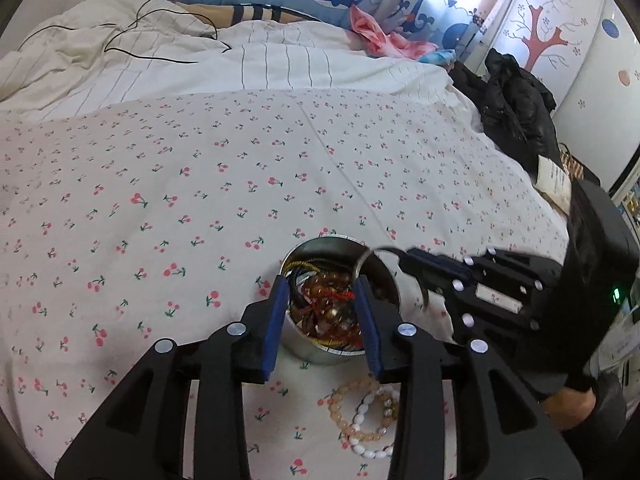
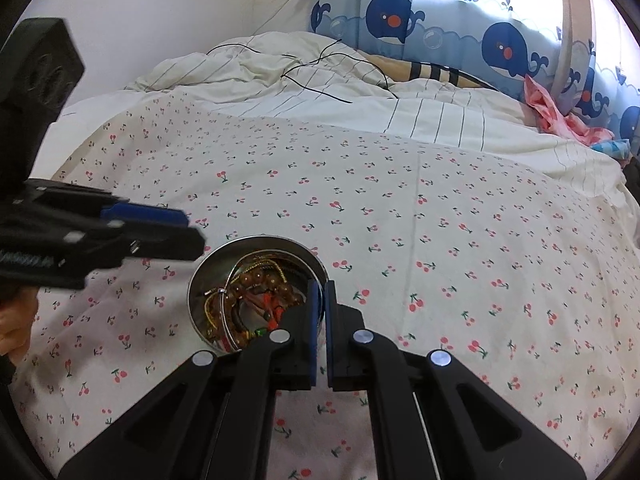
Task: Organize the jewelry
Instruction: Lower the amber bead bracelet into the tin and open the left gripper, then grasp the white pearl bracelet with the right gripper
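Observation:
A round metal tin (image 1: 386, 280) stands on the cherry-print bedsheet, filled with brown bead bracelets and cords (image 1: 328, 312). My left gripper (image 1: 320, 292) is open, its blue pads on either side of the tin's mouth. My right gripper (image 1: 404, 258) reaches in from the right and is shut on a thin silver bangle (image 1: 366, 258) at the tin's far rim. In the right wrist view the right gripper (image 2: 322, 288) is shut at the rim of the tin (image 2: 256, 240), and the bangle (image 2: 228, 304) curves down inside it. Two bead bracelets, amber (image 1: 340, 404) and white (image 1: 366, 412), lie on the sheet near me.
The bed (image 1: 240, 160) stretches ahead with a striped duvet (image 1: 280, 64) and a black cable (image 1: 132, 36) at the back. Dark clothing (image 1: 516, 108) lies at the bed's right edge. A whale-print curtain (image 2: 440, 16) hangs behind.

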`<move>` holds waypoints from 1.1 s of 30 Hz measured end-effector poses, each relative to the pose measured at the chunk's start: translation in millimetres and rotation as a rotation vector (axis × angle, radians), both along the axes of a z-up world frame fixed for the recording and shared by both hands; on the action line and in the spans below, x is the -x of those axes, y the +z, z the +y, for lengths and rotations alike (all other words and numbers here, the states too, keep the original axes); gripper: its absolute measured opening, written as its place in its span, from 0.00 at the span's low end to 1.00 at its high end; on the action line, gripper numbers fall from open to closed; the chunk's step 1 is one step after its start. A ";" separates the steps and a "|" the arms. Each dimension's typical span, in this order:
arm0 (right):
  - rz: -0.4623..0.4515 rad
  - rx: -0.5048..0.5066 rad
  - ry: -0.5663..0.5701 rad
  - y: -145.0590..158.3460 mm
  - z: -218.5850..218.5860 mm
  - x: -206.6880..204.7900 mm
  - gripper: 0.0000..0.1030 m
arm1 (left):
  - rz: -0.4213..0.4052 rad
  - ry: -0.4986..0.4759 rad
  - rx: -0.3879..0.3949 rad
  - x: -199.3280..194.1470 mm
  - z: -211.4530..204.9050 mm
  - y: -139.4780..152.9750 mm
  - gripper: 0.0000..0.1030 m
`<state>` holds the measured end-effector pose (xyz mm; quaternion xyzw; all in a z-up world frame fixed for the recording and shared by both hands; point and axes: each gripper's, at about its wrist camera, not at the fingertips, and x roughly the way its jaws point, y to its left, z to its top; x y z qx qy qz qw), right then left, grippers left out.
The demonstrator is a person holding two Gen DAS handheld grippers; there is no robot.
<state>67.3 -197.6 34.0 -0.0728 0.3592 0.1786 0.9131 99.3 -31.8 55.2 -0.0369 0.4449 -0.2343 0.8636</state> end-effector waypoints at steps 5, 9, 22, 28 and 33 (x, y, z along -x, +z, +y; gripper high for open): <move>-0.001 -0.008 -0.002 -1.5 6.7 -11.7 0.04 | 0.004 -0.011 -0.012 9.2 8.1 -2.2 0.37; 0.002 0.009 0.009 -5.7 18.0 -16.1 0.04 | -0.003 -0.019 -0.026 16.9 13.5 -0.2 0.40; 0.001 0.003 -0.009 -4.6 20.8 -10.4 0.41 | 0.006 -0.054 -0.075 33.2 14.9 -5.5 0.48; 0.024 -0.040 -0.004 6.9 -0.1 5.7 0.41 | 0.042 -0.108 -0.122 43.4 10.9 -21.3 0.49; 0.156 -0.035 0.017 -13.1 -23.1 20.8 0.41 | 0.093 -0.145 -0.132 49.1 5.9 -42.0 0.49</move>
